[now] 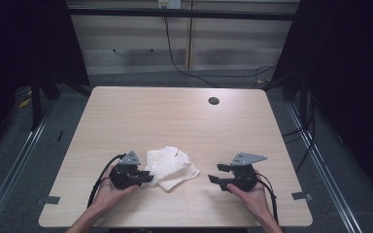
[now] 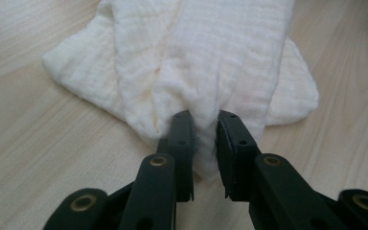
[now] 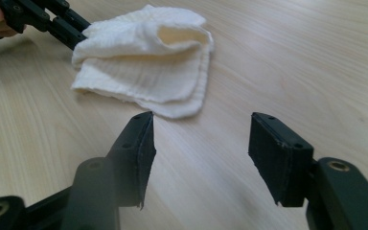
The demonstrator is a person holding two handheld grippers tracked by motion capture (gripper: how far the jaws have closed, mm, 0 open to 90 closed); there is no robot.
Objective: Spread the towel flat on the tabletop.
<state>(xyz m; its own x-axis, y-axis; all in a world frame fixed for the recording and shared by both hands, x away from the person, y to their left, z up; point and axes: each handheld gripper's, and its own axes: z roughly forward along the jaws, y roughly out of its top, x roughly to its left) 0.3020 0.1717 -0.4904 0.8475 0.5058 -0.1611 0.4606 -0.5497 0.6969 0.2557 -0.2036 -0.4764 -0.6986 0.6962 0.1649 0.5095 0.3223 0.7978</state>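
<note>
A crumpled, folded white cloth (image 1: 171,167) lies on the wooden table (image 1: 175,116) near its front edge, between my two grippers. My left gripper (image 1: 148,177) is at the cloth's left edge. In the left gripper view its jaws (image 2: 205,120) stand close together with a bunched fold of the cloth (image 2: 206,57) pinched between the pads. My right gripper (image 1: 214,173) rests to the right of the cloth, apart from it. Its jaws (image 3: 201,124) stand wide with only bare table between them, and the cloth (image 3: 143,62) lies ahead of them, with the left gripper (image 3: 76,26) at its far corner.
A round cable hole (image 1: 213,101) sits in the table's far right part. Black cables trail from both grippers toward the front edge. Dark frames and floor rails flank the table on both sides.
</note>
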